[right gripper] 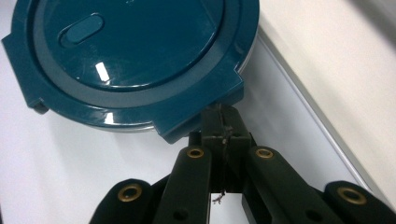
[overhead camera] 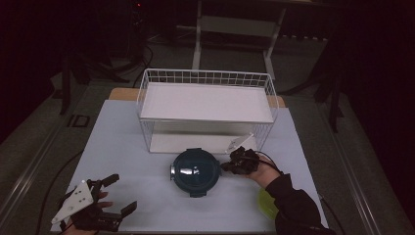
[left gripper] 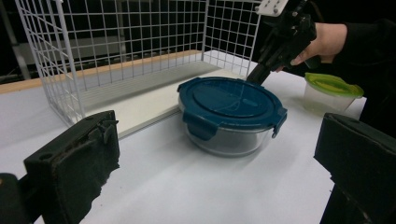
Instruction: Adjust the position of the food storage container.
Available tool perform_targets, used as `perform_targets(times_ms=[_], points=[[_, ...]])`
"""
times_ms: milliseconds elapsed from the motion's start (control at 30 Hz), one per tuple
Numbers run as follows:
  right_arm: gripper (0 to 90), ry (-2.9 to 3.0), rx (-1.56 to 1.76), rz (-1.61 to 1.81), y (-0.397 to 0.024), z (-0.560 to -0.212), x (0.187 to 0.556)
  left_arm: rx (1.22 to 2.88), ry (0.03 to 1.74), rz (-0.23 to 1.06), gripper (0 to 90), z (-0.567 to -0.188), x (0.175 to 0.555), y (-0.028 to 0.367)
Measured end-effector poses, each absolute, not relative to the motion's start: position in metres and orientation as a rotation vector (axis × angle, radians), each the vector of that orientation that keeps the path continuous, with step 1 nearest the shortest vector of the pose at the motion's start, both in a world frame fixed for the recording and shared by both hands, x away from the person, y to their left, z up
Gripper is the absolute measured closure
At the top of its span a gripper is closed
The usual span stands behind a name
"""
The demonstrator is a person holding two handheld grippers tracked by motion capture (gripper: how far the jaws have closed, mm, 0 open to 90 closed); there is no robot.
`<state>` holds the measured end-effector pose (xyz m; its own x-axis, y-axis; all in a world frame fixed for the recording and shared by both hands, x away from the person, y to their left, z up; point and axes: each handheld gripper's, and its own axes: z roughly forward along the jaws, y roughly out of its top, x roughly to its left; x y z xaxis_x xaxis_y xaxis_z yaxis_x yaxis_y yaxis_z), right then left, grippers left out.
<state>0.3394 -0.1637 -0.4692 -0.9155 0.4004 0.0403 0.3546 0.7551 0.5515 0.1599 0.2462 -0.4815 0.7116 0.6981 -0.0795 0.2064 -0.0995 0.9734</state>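
A round glass container with a dark blue clip lid [overhead camera: 195, 171] stands on the white table in front of the wire rack [overhead camera: 205, 78]. My right gripper [overhead camera: 226, 166] is at the container's right side with its jaws pressed together. In the right gripper view its closed tips [right gripper: 223, 122] sit against the underside of one lid tab [right gripper: 201, 119], with nothing between them. At the table's near left corner my left gripper [overhead camera: 123, 192] rests wide open and holds nothing. In the left gripper view the container [left gripper: 231, 109] lies well beyond its jaws.
The two-level white wire rack [left gripper: 116, 56] with a white shelf board takes up the back of the table. A small clear tub with a green lid [left gripper: 331, 86] stands near the right front edge, partly behind the person's dark sleeve [overhead camera: 293, 205].
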Motion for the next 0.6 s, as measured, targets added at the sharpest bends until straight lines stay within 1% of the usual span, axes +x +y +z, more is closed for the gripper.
perform_targets(times_ms=[300, 600], points=[[90.0, 2.891, 0.566, 0.892, -0.142, -0.469, 0.334, 1.653, 0.740, 0.479, 0.0, -0.482, 0.160, 0.247], [90.0, 2.907, 0.538, 0.907, -0.130, -0.469, 0.331, 1.653, 0.742, 0.475, 0.0, -0.482, 0.160, 0.247]])
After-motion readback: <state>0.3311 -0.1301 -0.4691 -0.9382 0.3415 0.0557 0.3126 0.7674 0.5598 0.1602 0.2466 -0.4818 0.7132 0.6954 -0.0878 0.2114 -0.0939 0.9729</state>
